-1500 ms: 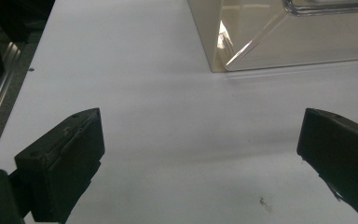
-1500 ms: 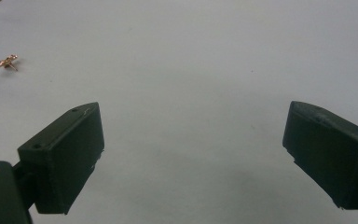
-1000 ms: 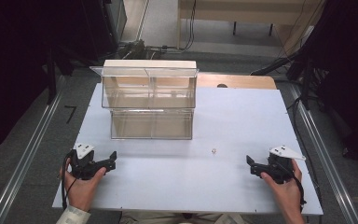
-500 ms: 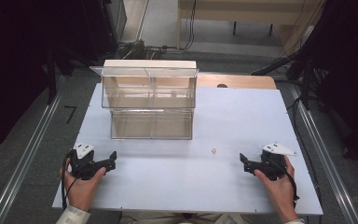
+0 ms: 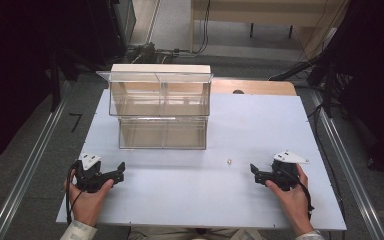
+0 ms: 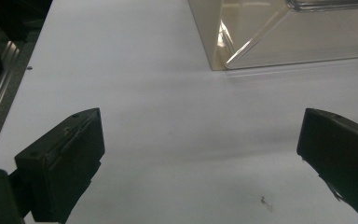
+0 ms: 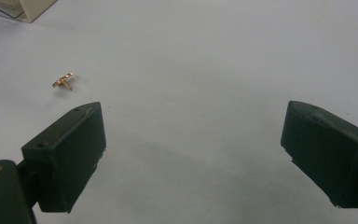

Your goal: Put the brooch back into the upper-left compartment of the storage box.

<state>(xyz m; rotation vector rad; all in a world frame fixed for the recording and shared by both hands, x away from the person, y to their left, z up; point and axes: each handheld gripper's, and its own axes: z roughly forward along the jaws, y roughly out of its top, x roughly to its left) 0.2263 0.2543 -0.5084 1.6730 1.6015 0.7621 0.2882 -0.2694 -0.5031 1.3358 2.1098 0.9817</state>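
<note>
White table (image 5: 260, 125) bears a tiny gold thing (image 7: 63, 80), too small to identify, both tools spread wide.

We cannot tell what the small gold object (image 7: 63, 80) is: a speck on the table (image 5: 260, 125) in the high view, a tiny metal piece in the right gripper view. The clear box (image 6: 279, 32) is cut off by the top and right edges of the left gripper view, its contents unreadable through the glare. The person's forearms (image 5: 300, 220) are cut by the bottom edge
</note>
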